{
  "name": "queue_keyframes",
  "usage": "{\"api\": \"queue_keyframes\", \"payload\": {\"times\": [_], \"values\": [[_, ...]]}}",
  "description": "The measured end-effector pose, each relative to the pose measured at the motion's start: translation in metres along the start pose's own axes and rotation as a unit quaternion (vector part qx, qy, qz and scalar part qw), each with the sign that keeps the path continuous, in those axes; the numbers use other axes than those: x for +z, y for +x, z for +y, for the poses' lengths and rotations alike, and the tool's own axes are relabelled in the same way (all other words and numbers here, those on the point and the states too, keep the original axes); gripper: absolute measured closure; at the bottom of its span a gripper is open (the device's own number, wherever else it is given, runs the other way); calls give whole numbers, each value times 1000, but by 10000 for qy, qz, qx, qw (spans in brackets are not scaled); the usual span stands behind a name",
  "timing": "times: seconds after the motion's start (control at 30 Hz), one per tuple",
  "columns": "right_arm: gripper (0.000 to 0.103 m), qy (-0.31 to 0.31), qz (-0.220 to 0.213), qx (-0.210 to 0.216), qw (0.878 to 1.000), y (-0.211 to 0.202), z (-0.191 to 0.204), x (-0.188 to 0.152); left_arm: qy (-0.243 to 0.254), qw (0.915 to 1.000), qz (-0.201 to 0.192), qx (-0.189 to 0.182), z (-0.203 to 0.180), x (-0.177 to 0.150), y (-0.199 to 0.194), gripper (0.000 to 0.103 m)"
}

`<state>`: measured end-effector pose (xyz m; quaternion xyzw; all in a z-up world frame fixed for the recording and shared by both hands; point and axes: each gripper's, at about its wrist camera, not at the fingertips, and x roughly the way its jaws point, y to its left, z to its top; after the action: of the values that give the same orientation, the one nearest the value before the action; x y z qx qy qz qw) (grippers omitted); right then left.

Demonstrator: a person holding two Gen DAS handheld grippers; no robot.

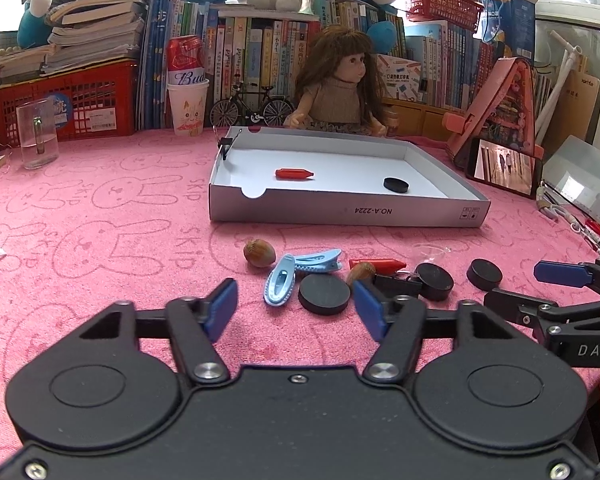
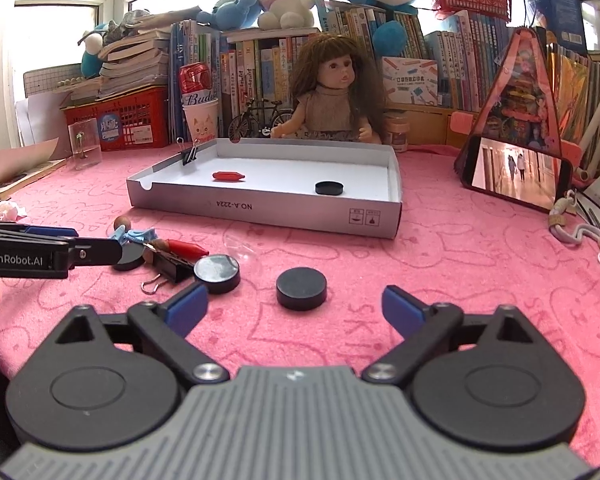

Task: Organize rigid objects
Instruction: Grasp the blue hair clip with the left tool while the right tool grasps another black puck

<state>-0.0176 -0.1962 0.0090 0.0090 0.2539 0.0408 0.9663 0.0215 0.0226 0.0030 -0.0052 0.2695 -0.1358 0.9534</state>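
Observation:
A shallow white cardboard tray point(image 1: 340, 212) point(image 2: 260, 202) lies on the pink cloth and holds a red capsule point(image 1: 294, 174) point(image 2: 228, 176), a black disc point(image 1: 396, 185) point(image 2: 329, 188) and a binder clip point(image 2: 190, 154) on its left wall. In front lie a hazelnut point(image 1: 259, 253), two blue hair clips point(image 1: 296, 276), black discs point(image 1: 324, 294) point(image 2: 301, 289) point(image 2: 217, 273), a red capsule point(image 1: 378, 265) point(image 2: 188, 248) and a black binder clip point(image 2: 172, 268). My left gripper point(image 1: 296, 310) is open just behind the nearest disc. My right gripper point(image 2: 296, 312) is open behind a lone disc.
A doll point(image 1: 340, 80), toy bicycle point(image 1: 252, 108), paper cup point(image 1: 188, 108), glass point(image 1: 38, 134), red basket point(image 1: 68, 104) and rows of books stand along the back. A phone point(image 2: 516, 172) leans on a pink stand at right. Cords and pens point(image 1: 580, 224) lie at the far right.

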Motion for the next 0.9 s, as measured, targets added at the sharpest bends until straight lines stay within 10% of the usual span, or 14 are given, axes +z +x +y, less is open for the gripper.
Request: {"api": "queue_keyframes", "payload": {"times": [0.27, 0.9], "values": [[32, 19, -22, 16, 10000, 0, -1, -1, 24, 9999, 102, -104, 1, -2, 2, 63], [49, 120, 89, -130, 9998, 23, 0, 4, -10, 9997, 182, 181, 6, 8, 25, 77]]}}
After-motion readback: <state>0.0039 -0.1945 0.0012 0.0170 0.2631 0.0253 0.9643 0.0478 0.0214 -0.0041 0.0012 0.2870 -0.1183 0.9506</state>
